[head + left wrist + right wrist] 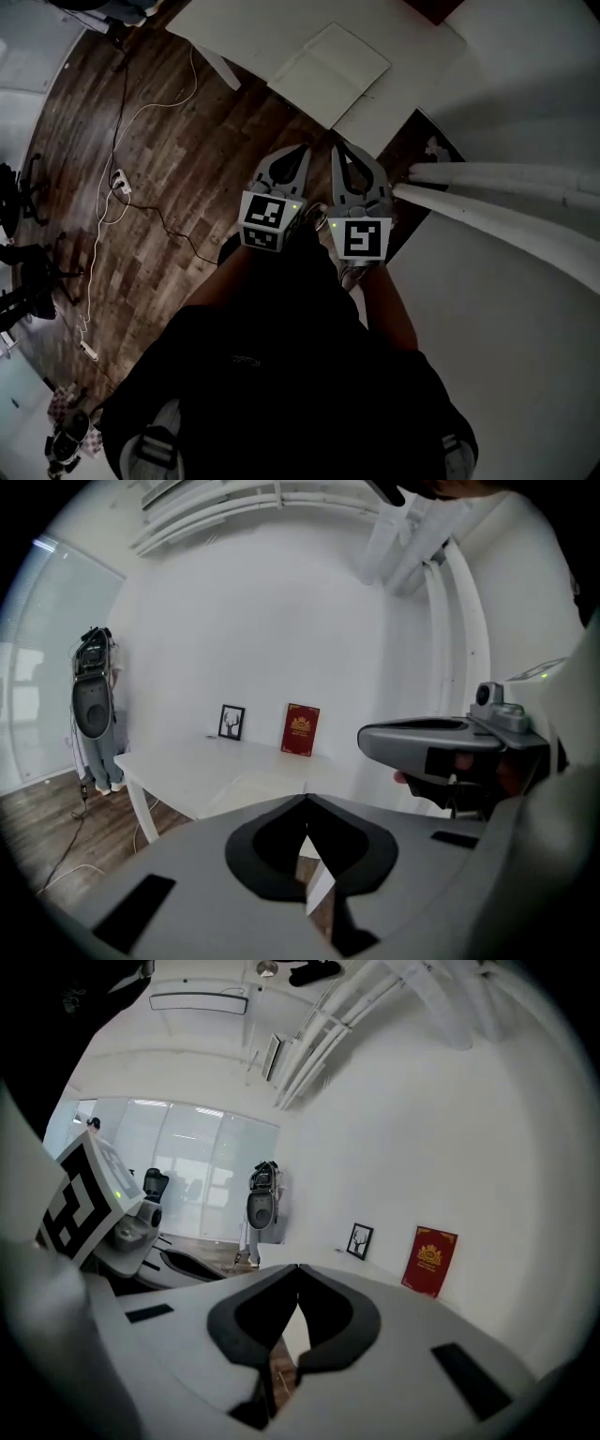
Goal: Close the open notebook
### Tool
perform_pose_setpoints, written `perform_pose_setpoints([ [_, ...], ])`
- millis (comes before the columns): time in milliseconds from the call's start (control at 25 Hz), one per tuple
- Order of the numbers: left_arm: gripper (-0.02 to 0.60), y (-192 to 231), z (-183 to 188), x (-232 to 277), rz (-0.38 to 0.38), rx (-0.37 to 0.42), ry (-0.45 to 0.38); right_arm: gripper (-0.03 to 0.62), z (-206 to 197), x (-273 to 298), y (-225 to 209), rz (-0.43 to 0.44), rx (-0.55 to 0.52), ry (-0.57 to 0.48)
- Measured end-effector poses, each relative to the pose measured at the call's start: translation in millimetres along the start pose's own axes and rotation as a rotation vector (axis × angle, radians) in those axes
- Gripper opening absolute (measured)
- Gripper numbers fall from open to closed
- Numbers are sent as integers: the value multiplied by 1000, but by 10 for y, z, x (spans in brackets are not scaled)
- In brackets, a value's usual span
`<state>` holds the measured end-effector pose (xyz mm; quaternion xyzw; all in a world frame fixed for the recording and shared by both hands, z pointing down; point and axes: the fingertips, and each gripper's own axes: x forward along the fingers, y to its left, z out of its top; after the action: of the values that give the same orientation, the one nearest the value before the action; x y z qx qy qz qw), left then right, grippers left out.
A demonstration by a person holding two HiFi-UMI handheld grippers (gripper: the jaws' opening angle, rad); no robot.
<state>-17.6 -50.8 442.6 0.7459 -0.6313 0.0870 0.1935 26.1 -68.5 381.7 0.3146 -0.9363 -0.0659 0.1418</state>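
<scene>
**A:** White paper, both pages face up: the notebook point(329, 71) lies open and flat on the white table point(234, 37), close to the table's near edge. Nothing touches it.

**B:** Where are the grippers?

**A:** Short of the table, over the wooden floor point(169, 159) in front of it. The left gripper point(296, 155) and the right gripper point(343, 155) sit side by side with their noses toward the table, apart from the notebook.

**B:** And the jaws?

**A:** Each pair is pressed tip to tip with nothing between, as each gripper's own view shows.

**B:** Does the left gripper view show the notebook?

**A:** A pale shape on the table is probably it, but it's too washed out to be sure.

**B:** Anything else on the table?

**A:** At its far edge, against the wall, a small framed picture point(232, 722) stands upright, with a red board point(300, 729) just to its right. A white cable point(122, 178) trails over the floor, left of the table.
</scene>
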Motion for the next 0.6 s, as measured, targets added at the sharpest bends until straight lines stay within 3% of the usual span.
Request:
perform_pose_setpoints([
  [360, 3, 241, -246, 176, 72, -27, 52, 22, -791, 253, -52, 48, -204, 208],
  [600, 3, 493, -594, 387, 60, -69, 123, 25, -1239, 557, 16, 66, -217, 332],
])
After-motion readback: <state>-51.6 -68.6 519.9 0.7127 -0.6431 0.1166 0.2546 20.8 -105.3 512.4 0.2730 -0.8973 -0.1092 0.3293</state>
